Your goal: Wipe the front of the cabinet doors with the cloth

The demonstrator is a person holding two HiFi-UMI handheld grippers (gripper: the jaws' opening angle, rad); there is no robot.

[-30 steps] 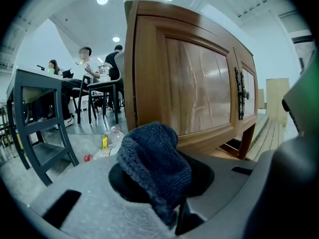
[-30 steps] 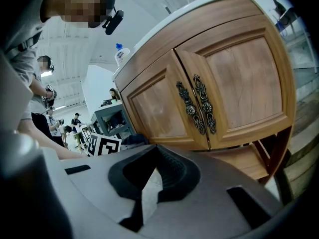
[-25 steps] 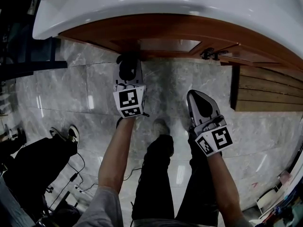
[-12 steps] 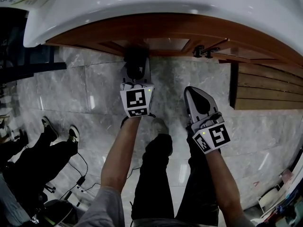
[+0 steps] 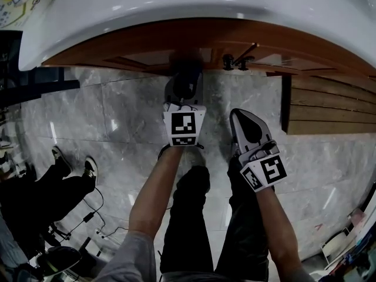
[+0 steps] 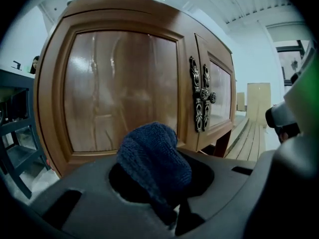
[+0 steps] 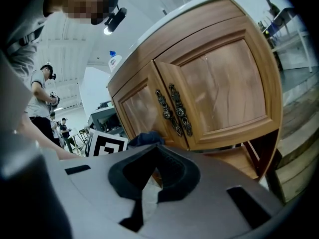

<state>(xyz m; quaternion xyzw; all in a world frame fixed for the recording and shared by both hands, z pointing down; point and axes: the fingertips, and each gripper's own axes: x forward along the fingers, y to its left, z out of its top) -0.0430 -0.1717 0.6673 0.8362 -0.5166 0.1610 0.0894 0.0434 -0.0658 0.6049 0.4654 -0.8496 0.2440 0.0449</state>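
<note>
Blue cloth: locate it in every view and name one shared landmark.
Head view: cloth top centre, dim, at the cabinet.
Left gripper view: lower centre, clamped in the left gripper's tongs.
Right gripper view: small blue patch left of centre.
Shared landmark: ornate door handles.

Wooden cabinet [image 5: 147,43] on marble floor [image 5: 88,110]

Head view looks steeply down, cabinet doors [image 5: 141,59] at 12 o'clock. Both gripper views face them, low and near; all 3 share the handles [image 5: 235,60].
</note>
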